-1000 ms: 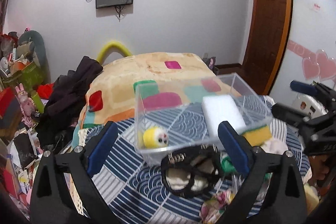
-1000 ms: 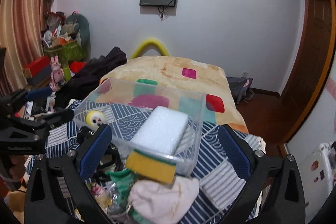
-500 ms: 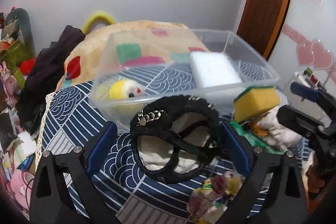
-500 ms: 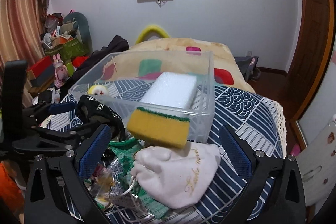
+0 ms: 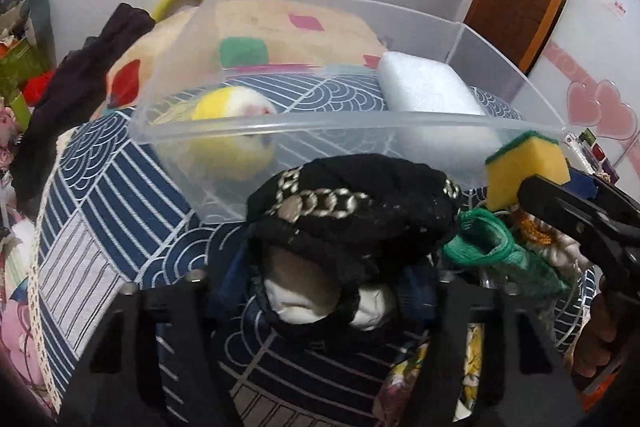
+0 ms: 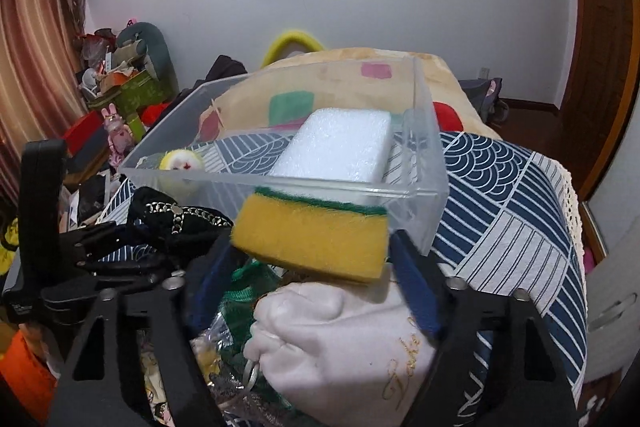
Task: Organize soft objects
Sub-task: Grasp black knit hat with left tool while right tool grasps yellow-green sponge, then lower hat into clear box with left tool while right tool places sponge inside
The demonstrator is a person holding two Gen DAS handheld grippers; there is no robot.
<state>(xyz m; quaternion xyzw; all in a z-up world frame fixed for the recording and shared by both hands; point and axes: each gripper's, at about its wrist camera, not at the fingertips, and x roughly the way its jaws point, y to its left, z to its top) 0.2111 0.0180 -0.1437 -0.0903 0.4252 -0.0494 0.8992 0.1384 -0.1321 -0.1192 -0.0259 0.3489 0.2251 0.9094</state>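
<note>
Sponge (image 6: 312, 241) clamped in right gripper (image 6: 316, 267); left view shows black hat (image 5: 348, 211) gripped.

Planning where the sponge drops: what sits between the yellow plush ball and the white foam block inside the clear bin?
Nothing: in the left wrist view, bare bin floor separates the plush ball from the foam block.

The clear bin (image 6: 424, 203) gapes open above; its near wall fronts both tongs.

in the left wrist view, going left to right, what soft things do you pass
round yellow and white plush ball → black knitted hat with a metal chain → white foam block → yellow sponge with a green scrub top
</note>
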